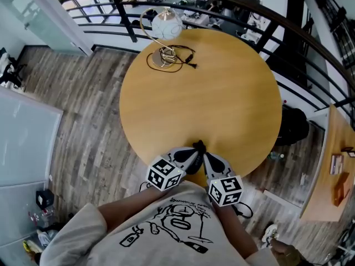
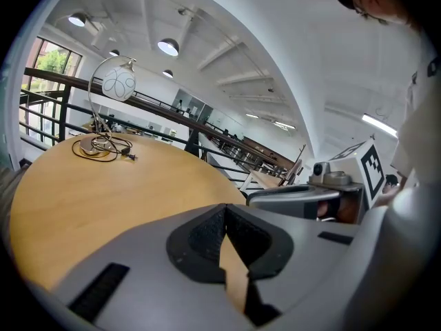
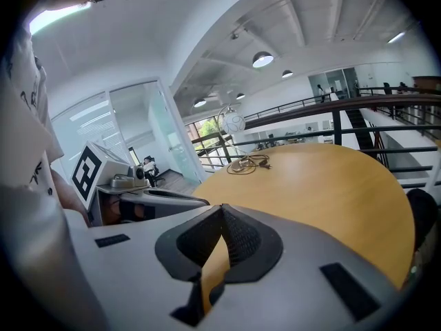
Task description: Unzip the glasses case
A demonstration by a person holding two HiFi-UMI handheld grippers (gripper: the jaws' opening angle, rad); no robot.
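Grippers: the left gripper (image 1: 193,149) and the right gripper (image 1: 203,149) sit side by side at the near edge of the table (image 1: 222,93), their tips almost touching each other.
Left jaws: in the left gripper view the left gripper (image 2: 224,209) has its pads pressed together at the tips, with only bare tabletop showing in the wedge behind them. Nothing is held.
Right jaws: the right gripper view shows the same for the right gripper (image 3: 221,209), tips together and empty.
Glasses case: no view shows it. It is not on the round table, between the jaws or at the table's edge.
Handling: with the glasses case out of sight, its weight, stiffness and surface can't be judged. Neither can the place of its zip pull or a good spot to hold it.
Far side of table: a lamp (image 1: 166,25) with a white globe shade stands there, with its cable (image 1: 180,60) looped beside the base.
Count: two grippers, one round table, one lamp, one cable, no glasses case in sight.
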